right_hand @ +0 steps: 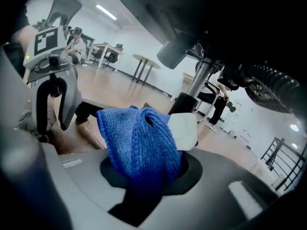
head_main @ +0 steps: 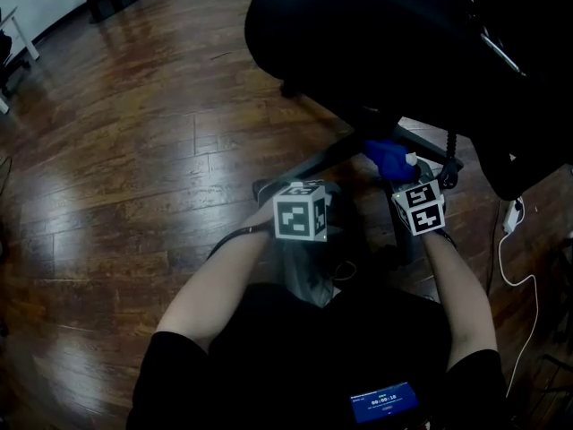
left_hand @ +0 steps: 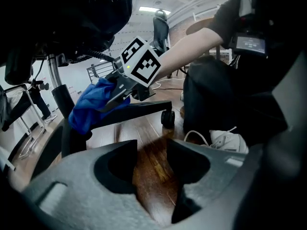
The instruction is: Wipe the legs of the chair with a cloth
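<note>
The left hand-held gripper (left_hand: pixel 151 148) hovers low over the dark wooden plank floor (head_main: pixel 134 150). Its jaws stand a little apart with only bare floor showing between them, so it braces nothing. To its right, the right hand-held gripper (right_hand: pixel 144 145) is pinching a bunched blue knitted cloth (right_hand: pixel 139 135), with much of the fabric bulging forward out of the jaws. The cloth lies against a black metal leg of the black office chair (left_hand: pixel 141 109), close to the central column (left_hand: pixel 57 87) and well away from the leg's caster (left_hand: pixel 168 119).

The bunched cloth is likely to drag on the leg and could slip out of the pinch as it is wiped toward the caster. With nothing holding the chair, a firm stroke could roll or swivel it away. A white cable (head_main: pixel 503 262) lies on the floor at the right, where a caster could catch it.
</note>
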Motion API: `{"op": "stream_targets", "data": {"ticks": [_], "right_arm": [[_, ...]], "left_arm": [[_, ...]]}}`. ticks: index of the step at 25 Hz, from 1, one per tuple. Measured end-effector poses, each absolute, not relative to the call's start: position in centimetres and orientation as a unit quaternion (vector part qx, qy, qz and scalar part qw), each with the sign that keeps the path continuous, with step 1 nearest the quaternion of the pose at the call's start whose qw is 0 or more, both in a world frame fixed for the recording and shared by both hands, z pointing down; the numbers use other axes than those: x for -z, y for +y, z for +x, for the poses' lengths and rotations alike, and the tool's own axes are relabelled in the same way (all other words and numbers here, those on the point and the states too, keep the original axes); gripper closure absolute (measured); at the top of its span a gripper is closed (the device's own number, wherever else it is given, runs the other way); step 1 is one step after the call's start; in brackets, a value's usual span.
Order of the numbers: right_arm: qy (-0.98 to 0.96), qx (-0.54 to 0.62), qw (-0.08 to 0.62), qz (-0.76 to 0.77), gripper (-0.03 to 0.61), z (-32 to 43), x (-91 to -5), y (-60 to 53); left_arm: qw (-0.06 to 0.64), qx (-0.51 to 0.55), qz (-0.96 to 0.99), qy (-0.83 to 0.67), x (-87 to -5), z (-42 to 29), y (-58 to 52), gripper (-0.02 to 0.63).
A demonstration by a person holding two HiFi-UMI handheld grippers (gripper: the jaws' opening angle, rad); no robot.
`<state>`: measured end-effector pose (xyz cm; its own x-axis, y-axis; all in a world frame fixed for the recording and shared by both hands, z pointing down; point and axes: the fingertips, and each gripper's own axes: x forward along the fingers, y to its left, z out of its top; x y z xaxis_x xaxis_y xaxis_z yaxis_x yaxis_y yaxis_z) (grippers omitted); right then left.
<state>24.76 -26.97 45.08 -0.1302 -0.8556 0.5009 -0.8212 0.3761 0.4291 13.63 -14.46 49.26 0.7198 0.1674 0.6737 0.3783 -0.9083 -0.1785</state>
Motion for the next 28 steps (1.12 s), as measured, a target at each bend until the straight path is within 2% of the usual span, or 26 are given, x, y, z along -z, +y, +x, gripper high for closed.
{"op": "stream_targets", "data": {"ticks": [3,7,16,21,28], "right_arm": [[-0.758,0.024,0.333,0.561,0.495,24.6,-45.1,-27.0],[-0.763,-0.007,0.342,0.548,0.495,24.8,-46.3,-22.7],[-0.776,-0.073,0.451,0.435,0.493,26.3,-51.1,-6.3],[-0.763,-0.048,0.478,0.432,0.488,26.3,-50.7,-7.9],[-0.755,0.018,0.410,0.511,0.485,25.1,-47.6,-19.5]], "left_arm": [[0.157,0.348,-0.912,-0.152,-49.4,13.5,-14.4,0.428],[0.158,0.361,-0.908,-0.142,-49.6,12.7,-14.4,0.428],[0.162,0.369,-0.907,-0.126,-48.6,12.4,-14.1,0.428],[0.164,0.373,-0.904,-0.132,-48.7,12.3,-13.7,0.426],[0.154,0.352,-0.910,-0.153,-48.8,13.4,-13.5,0.426]]}}
